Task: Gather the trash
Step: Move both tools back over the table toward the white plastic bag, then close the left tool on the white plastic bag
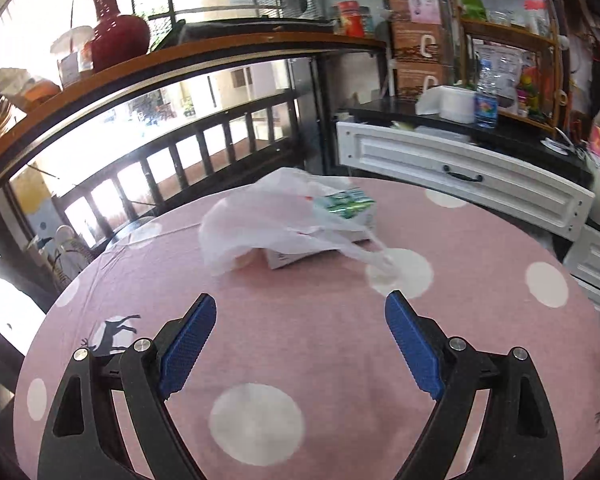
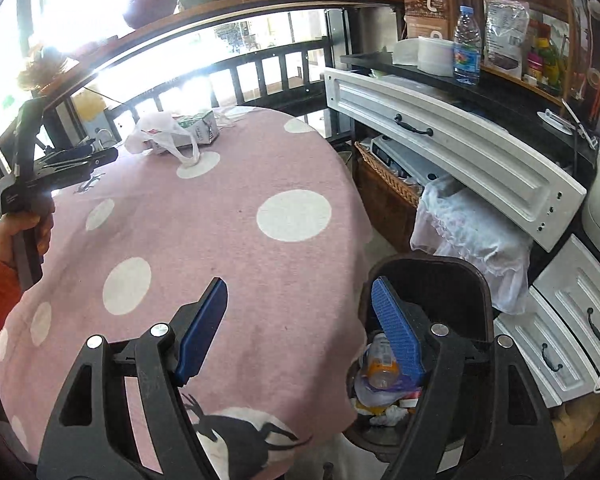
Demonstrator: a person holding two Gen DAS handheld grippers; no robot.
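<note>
Plastic bag (image 1: 278,220) beyond spread left tongs (image 1: 300,312)

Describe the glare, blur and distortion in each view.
Left wrist: window overexposed, plastic bag and cupboard top slightly motion-blurred, shelf bowed by fisheye. Right wrist: strong backlight flare upper left washes out the window, drawer front curved by distortion, trash bin contents dim.

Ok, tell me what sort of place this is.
Most likely a lived-in home dining corner: a round table under a pink polka-dot tablecloth, white cabinet drawers below a cluttered counter with a water bottle, and a red vase on a window shelf.
</note>
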